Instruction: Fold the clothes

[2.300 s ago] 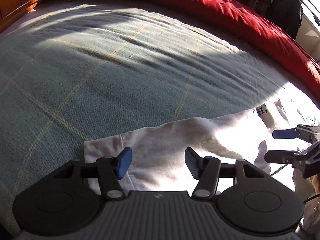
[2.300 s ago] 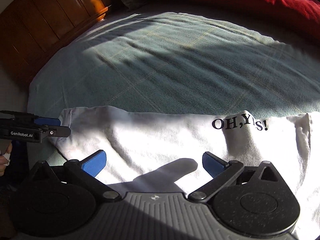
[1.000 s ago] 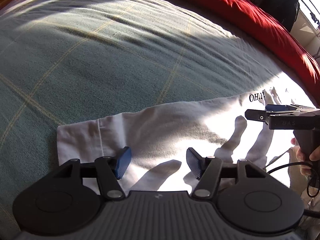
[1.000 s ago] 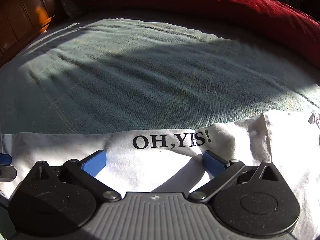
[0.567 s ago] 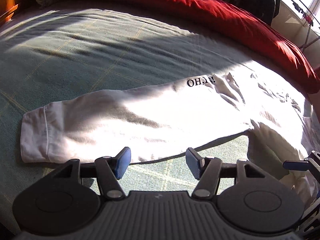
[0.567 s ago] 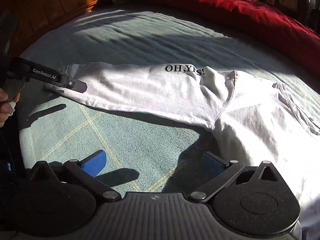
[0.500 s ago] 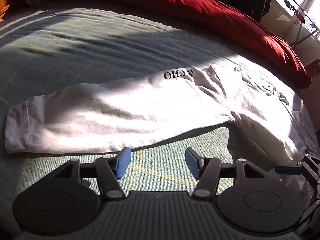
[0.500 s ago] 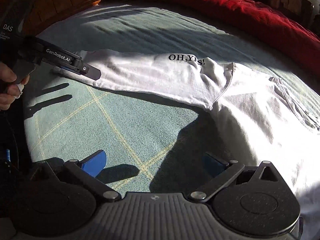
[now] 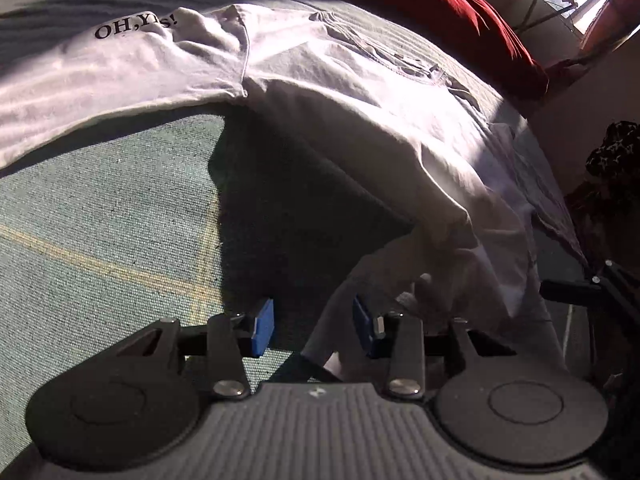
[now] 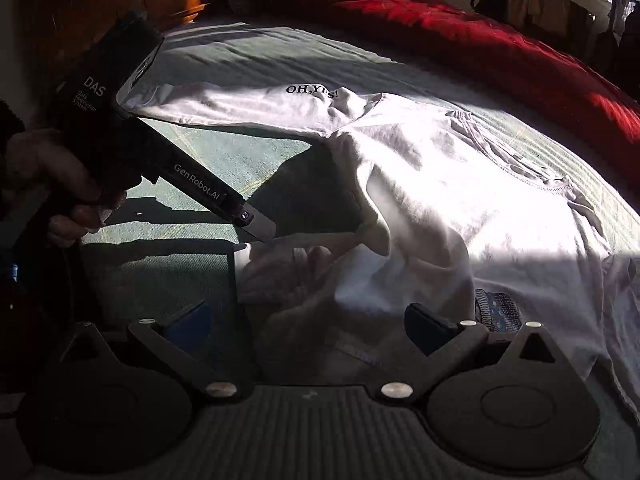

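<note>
A white T-shirt point(image 9: 360, 92) printed "OH,YES!" lies on the green blanket point(image 9: 100, 208), its far side folded over in a long band. It also shows in the right wrist view point(image 10: 460, 184). My left gripper point(image 9: 314, 326) is open, its blue pads on either side of the shirt's near sleeve edge in shadow. In the right wrist view the left gripper point(image 10: 256, 232) reaches in from the left to that sleeve. My right gripper point(image 10: 308, 320) is open and hovers over the shirt's near edge; its tip point(image 9: 568, 290) shows at the right of the left wrist view.
A red duvet point(image 10: 460, 20) lies bunched along the far side of the bed. A wooden headboard point(image 10: 80, 8) stands at the far left. A blue patterned cloth point(image 10: 496, 312) peeks out near my right finger. Dark clothes point(image 9: 612, 160) hang at the right.
Both grippers have pulled back from the folded band and moved right to the shirt's near sleeve. The left jaws have narrowed around the sleeve edge.
</note>
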The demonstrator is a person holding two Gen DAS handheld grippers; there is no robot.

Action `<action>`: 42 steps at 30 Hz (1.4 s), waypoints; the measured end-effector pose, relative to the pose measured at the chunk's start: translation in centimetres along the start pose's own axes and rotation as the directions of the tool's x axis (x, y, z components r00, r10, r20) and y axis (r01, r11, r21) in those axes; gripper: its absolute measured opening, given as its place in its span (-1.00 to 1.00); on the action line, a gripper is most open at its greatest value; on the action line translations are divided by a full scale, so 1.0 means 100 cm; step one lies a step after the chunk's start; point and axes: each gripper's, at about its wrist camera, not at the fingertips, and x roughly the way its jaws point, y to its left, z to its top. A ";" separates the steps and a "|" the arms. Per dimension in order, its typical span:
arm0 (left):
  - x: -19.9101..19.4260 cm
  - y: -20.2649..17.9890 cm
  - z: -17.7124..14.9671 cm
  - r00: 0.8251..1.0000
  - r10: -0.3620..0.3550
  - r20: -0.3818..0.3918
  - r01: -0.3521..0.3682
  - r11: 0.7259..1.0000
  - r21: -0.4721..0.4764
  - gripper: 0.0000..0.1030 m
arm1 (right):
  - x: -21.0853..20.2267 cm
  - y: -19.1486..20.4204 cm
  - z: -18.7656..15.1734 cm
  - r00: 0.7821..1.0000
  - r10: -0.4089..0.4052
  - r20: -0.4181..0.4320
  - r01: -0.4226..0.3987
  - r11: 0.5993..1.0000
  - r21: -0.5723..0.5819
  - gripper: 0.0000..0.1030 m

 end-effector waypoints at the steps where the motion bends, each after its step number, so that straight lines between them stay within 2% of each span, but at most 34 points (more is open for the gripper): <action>1: 0.001 -0.004 -0.002 1.000 -0.007 -0.005 0.007 1.000 0.008 -0.23 | 0.000 -0.005 -0.004 1.000 -0.009 -0.002 0.009 1.000 0.019 1.00; 3: 0.003 -0.016 -0.008 1.000 0.016 -0.019 -0.014 0.998 0.066 -0.25 | -0.005 -0.014 -0.011 1.000 -0.017 0.009 0.016 0.998 0.067 1.00; 5: 0.007 -0.029 -0.017 0.997 0.069 -0.024 -0.065 0.989 0.132 -0.29 | -0.010 -0.022 -0.014 1.000 -0.017 0.020 0.015 0.994 0.105 1.00; 7: 0.007 -0.033 -0.021 0.996 0.087 -0.016 -0.084 0.986 0.143 -0.34 | -0.013 -0.027 -0.017 1.000 -0.022 0.021 0.019 0.992 0.124 1.00; 8: 0.008 -0.032 -0.021 0.996 0.092 -0.015 -0.089 0.988 0.128 -0.41 | -0.014 -0.030 -0.017 0.999 -0.030 0.021 0.027 0.992 0.127 1.00; 9: 0.008 -0.032 -0.020 0.995 0.096 -0.014 -0.094 0.989 0.112 -0.61 | -0.014 -0.032 -0.018 0.999 -0.039 0.021 0.036 0.991 0.127 1.00; 11: 0.005 -0.028 -0.020 0.996 0.085 -0.016 -0.084 0.994 0.072 -0.88 | -0.015 -0.036 -0.018 0.998 -0.053 0.022 0.050 0.991 0.128 1.00; 12: 0.003 -0.029 -0.020 0.996 0.086 -0.012 -0.085 0.994 0.070 -0.89 | -0.016 -0.038 -0.018 0.998 -0.059 0.024 0.055 0.990 0.131 1.00; 16: -0.012 -0.031 -0.023 0.996 0.094 -0.008 -0.094 0.994 0.051 -0.92 | -0.022 -0.046 -0.019 0.996 -0.083 0.032 0.076 0.984 0.163 1.00; 23: -0.070 -0.014 -0.034 0.985 0.173 0.006 -0.173 0.985 -0.024 -0.93 | -0.025 -0.054 -0.018 0.993 -0.115 0.034 0.106 0.975 0.197 1.00; 29: -0.105 0.000 -0.046 0.966 0.256 -0.018 -0.257 0.964 -0.066 -0.92 | -0.019 -0.062 -0.015 0.994 -0.109 0.014 0.102 0.963 0.248 1.00; 37: -0.127 0.021 -0.056 0.938 0.342 -0.056 -0.346 0.934 -0.087 -0.92 | -0.014 -0.073 -0.013 0.992 -0.123 -0.012 0.121 0.945 0.304 1.00; 41: -0.124 0.039 -0.051 0.944 0.315 -0.101 -0.327 0.934 -0.143 -0.85 | -0.010 -0.077 -0.013 0.991 -0.130 -0.023 0.131 0.939 0.317 1.00; 42: -0.125 0.040 -0.049 0.948 0.306 -0.092 -0.317 0.936 -0.151 -0.85 | -0.009 -0.078 -0.013 0.991 -0.131 -0.024 0.132 0.938 0.322 1.00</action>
